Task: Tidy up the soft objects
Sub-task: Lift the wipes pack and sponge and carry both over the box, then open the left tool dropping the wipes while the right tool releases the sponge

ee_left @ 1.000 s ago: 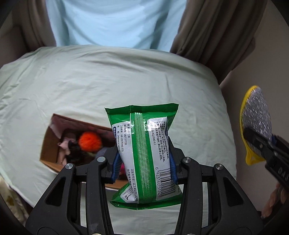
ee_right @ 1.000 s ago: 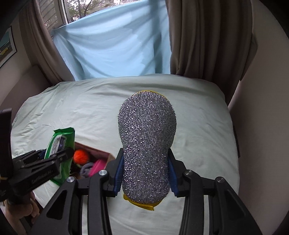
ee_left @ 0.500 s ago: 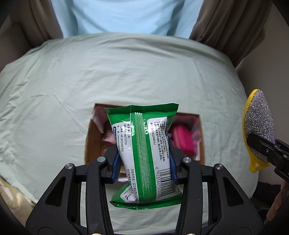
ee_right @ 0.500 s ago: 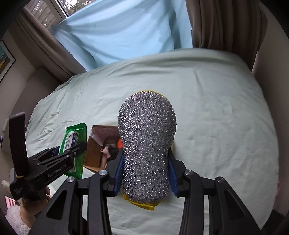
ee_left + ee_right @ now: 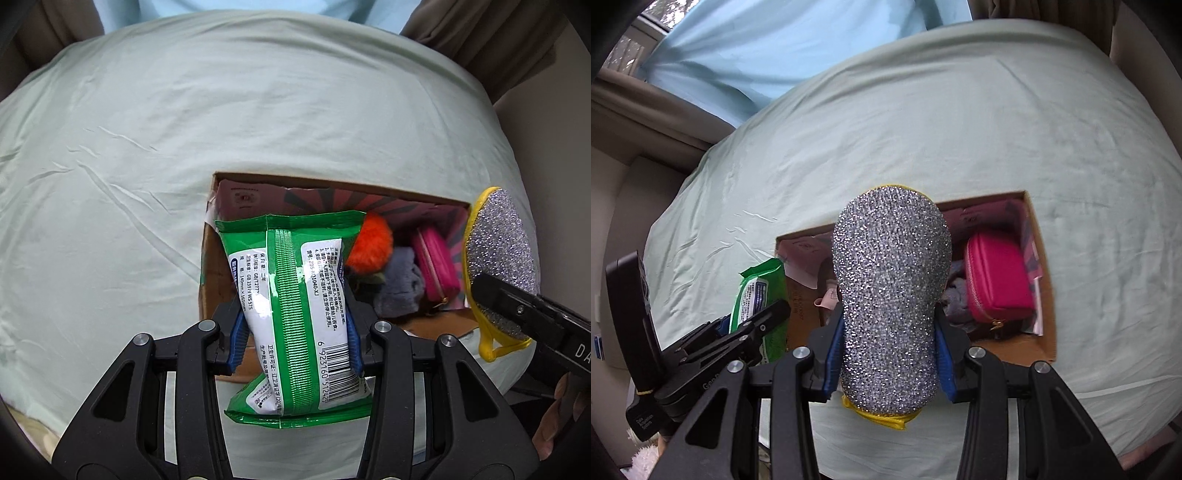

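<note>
Over the last second we have swung both loads from beside the cardboard box (image 5: 208, 273) to directly over it — the box now fills the centre of both views, where before it sat low and to the left. We judge that both items are ready to be lowered in. The bed sheet (image 5: 147, 147) spreads across the upper frame of each view.

Our left gripper (image 5: 295, 325) is clenched on the green wipes pack (image 5: 291, 306), centre frame over the box's left end; our right gripper (image 5: 890, 350) grips the silver scouring pad (image 5: 892, 288), centre frame over the box's middle.

The box is already crowded: a pink zip case (image 5: 997, 280) at right, a grey plush (image 5: 400, 280), an orange pompom (image 5: 371, 243) — free floor seems to remain only at the left.
</note>
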`<action>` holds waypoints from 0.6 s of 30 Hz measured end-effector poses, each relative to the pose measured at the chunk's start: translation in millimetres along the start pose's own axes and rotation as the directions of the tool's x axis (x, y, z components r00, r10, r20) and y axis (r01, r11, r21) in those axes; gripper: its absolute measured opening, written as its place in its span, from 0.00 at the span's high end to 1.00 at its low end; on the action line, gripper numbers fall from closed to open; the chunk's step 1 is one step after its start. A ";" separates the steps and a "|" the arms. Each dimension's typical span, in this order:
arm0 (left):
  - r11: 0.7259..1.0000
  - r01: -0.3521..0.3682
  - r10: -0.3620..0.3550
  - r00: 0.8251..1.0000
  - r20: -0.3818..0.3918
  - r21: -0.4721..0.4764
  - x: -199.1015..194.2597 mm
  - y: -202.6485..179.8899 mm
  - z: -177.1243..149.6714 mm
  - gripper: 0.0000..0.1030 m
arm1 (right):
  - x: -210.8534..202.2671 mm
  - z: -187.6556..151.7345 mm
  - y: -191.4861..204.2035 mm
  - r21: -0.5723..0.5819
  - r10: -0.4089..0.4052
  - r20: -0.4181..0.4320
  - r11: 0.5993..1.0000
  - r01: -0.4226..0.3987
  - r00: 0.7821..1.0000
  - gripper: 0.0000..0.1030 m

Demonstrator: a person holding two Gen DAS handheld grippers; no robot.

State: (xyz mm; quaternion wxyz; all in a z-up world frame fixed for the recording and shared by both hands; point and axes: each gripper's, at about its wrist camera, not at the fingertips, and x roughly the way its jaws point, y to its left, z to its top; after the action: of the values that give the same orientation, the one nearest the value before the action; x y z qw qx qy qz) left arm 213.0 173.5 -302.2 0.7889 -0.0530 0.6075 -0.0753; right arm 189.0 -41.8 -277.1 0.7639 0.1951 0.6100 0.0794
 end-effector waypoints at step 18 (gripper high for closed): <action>0.986 -0.003 0.012 0.998 -0.057 0.164 50.5 -17.4 -0.6 0.00 | 65.9 25.4 -20.0 0.174 -0.078 -0.084 0.981 0.091 0.993 0.12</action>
State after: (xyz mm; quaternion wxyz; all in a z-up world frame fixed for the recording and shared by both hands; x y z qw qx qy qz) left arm 224.1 147.2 -347.3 0.7730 0.0166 0.6221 -0.1237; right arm 227.1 -41.4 -339.8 0.7221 0.2330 0.6514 -0.0002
